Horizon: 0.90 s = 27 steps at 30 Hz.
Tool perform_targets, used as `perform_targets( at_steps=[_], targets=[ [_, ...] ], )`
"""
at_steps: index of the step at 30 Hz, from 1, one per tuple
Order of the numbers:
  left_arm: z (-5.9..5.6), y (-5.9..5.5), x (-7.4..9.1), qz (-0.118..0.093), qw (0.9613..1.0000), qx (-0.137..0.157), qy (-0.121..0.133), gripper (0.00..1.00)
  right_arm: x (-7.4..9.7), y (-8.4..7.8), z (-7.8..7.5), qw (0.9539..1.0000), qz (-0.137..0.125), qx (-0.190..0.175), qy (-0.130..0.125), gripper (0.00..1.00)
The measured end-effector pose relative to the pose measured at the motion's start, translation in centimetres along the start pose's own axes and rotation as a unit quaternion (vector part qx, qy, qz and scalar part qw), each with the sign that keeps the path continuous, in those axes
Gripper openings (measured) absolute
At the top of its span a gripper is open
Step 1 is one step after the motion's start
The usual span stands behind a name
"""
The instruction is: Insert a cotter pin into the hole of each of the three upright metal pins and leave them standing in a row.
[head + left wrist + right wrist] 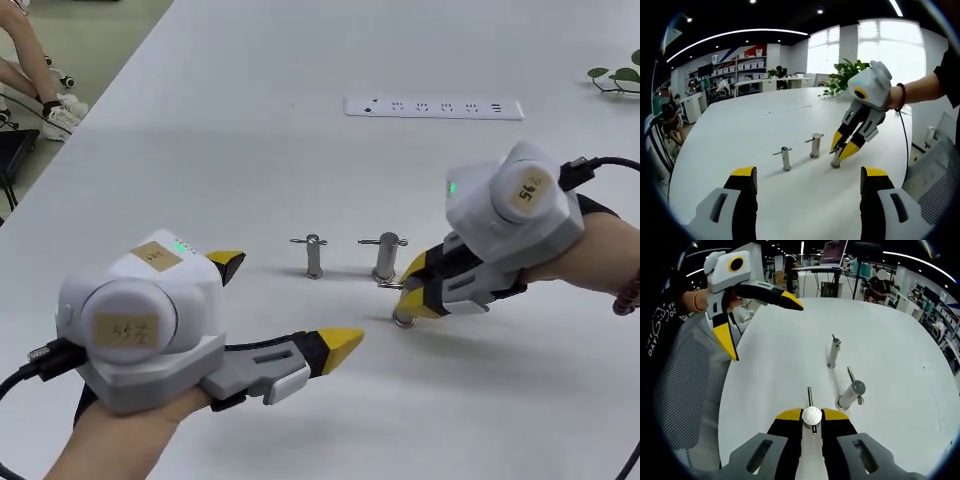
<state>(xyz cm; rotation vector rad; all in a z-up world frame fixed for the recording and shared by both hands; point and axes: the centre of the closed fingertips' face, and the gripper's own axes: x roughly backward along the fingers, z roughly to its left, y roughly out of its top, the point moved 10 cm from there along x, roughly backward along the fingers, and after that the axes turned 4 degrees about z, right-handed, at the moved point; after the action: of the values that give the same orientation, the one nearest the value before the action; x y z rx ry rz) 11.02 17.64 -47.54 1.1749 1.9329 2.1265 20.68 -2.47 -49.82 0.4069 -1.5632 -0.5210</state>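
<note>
Closest to my headset camera is the left gripper (283, 305), low on the left above the white table (200, 150). Its yellow-tipped jaws are spread wide apart and hold nothing. In the left gripper view they rise from the bottom edge with bare table between them, and the three pins stand beyond them.

To the right, the right gripper (410, 290) reaches down to the table. Its jaws are closed on the head of the third metal pin (403, 318), which stands on the table, mostly hidden under the tips. In the right gripper view the pin's round top (812, 416) sits squeezed between the two yellow tips, and a thin cotter pin (809, 396) runs across through it. The left gripper view shows this gripper (843, 146) from the front, tips pinched together over the pin (836, 160).

Just left of it stands the middle metal pin (385, 258), upright, with a cotter pin (383, 241) lying crosswise through its top. Further left stands the far metal pin (314, 258), also upright, with its own cotter pin (310, 240) through it. The three are close together in a rough row, the gripped one slightly nearer to me.

Well beyond them a white power strip (433, 108) lies flat on the table. A green plant (620, 78) shows at the far right edge. A seated person's legs (30, 70) appear at the top left, off the table.
</note>
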Motion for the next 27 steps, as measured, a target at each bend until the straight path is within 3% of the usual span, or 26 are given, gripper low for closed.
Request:
perform_targets(
  at_steps=[13, 27],
  targets=[
    [0.4, -0.4, 0.2, 0.005, 1.0000, 0.006, 0.005, 0.85, 1.0, -0.5, -0.6, 1.0000, 0.003, 0.005, -0.003, 0.08],
    [0.5, -0.5, 0.2, 0.006, 1.0000, -0.001, 0.005, 0.87, 2.4, -1.7, -2.0, 0.9996, 0.013, 0.003, -0.023, 0.08]
  ],
)
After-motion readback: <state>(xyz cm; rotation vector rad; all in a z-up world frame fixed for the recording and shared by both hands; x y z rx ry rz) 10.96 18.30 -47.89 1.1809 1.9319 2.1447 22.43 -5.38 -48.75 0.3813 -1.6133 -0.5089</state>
